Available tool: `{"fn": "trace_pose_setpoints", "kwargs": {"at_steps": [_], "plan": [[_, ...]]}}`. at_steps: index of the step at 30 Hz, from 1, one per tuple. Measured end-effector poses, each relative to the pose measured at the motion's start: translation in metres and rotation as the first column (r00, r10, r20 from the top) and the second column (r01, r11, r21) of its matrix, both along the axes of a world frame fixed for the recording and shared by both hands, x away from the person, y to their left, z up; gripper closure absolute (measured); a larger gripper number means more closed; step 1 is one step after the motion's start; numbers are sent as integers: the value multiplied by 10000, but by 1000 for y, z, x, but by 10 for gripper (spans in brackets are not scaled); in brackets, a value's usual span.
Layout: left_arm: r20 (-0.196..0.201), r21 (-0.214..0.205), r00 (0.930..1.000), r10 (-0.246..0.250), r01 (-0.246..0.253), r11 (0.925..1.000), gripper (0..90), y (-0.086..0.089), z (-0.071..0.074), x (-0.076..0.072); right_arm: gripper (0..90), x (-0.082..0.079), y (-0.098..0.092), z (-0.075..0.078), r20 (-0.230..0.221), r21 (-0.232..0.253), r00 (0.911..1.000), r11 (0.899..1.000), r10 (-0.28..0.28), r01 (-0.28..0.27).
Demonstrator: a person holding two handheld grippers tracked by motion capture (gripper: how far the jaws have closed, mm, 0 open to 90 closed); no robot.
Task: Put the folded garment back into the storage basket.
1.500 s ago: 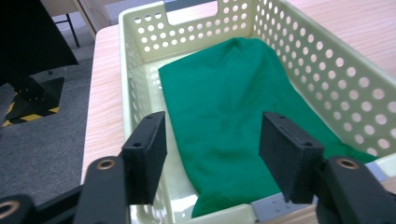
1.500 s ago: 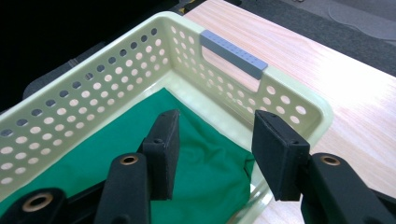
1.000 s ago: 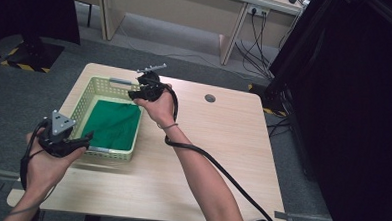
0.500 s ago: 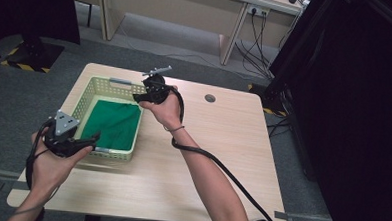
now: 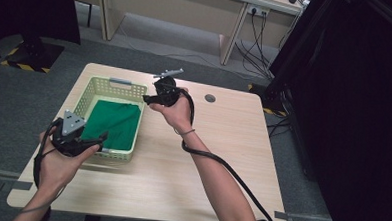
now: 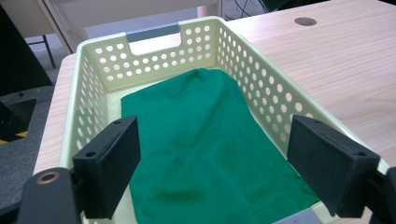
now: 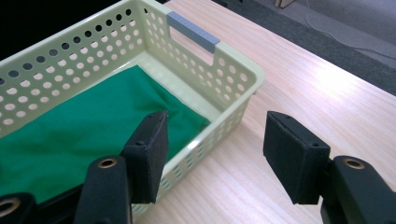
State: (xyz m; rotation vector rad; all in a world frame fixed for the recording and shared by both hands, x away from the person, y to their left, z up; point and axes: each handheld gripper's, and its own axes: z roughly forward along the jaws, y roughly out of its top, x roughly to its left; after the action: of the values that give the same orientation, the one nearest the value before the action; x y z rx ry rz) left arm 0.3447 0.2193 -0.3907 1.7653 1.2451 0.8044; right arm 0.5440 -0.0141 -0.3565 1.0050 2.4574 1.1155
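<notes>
Left gripper (image 5: 103,136) jaws just opened, empty | right gripper (image 5: 145,97) opening, empty | cloth (image 5: 111,122) in basket (image 5: 99,85)

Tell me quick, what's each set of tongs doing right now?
Left tongs: open, just widened, empty, over the green cloth in the basket.
Right tongs: open, empty, just widened.

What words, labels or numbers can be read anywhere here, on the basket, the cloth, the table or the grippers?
None: no readable text stands on anything.
The basket has plain perforated walls and blank grey handles.
The green cloth is unmarked.
The table bears bare wood grain and a round grey cap with no lettering.
The left gripper and right gripper show black pads without marks.
The yellow-black floor tape is stripes, not writing.
</notes>
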Motion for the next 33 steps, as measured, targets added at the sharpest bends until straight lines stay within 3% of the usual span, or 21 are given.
{"fn": "trace_pose_setpoints", "kwargs": {"at_steps": [23, 33], "plan": [[180, -96, 9994, -291, 292, 9995, 149, -17, 3, 4, 384, -6, -40, 0, 158, 117, 9989, 9990, -438, 436], [187, -61, 9992, -366, 367, 9993, 151, -21, -1, 4, 379, -10, -66, -1, 261, 104, 9963, 9966, -814, 812]]}}
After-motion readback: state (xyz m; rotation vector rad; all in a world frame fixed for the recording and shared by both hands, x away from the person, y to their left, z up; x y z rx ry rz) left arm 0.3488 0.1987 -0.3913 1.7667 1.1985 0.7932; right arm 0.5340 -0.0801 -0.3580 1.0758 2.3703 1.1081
